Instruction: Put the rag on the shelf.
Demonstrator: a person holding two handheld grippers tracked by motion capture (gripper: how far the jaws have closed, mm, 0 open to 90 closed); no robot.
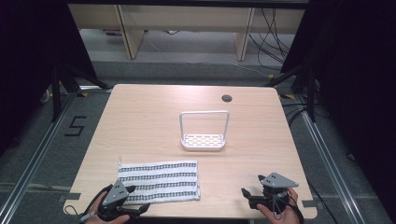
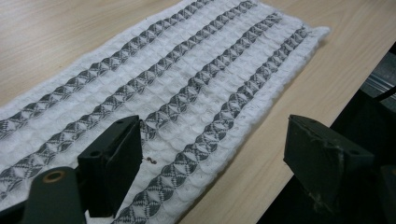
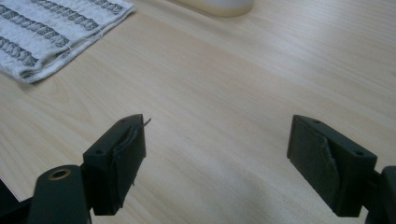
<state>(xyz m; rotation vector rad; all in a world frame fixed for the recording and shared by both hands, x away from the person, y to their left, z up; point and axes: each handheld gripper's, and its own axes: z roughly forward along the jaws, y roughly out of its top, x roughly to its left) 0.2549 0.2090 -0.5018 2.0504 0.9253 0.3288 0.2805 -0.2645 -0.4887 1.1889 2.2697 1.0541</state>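
Both claws released: left claw (image 2: 212, 154) over towel (image 1: 159, 181), right claw (image 3: 217, 161) over bare worktop (image 1: 154, 116); a shallow pinch risks bunching the weave

One striped cloth (image 1: 159, 181), one white rack (image 1: 204, 132) beyond the cloth, two handheld grippers flanking the cloth: left (image 1: 135, 199), right (image 1: 251, 188).

One sign could be read: a large black "5" (image 1: 75, 126), laid out in dark tape strips on the grey floor (image 1: 56, 154) to the left of the surface (image 1: 154, 107), seen in the high view. It stood between the metal rail and the surface's left edge. Nothing was printed on the cloth (image 1: 159, 181), on the white rack (image 1: 204, 131), or on either gripper; both gripper views carried no lettering, labels or brand marks.
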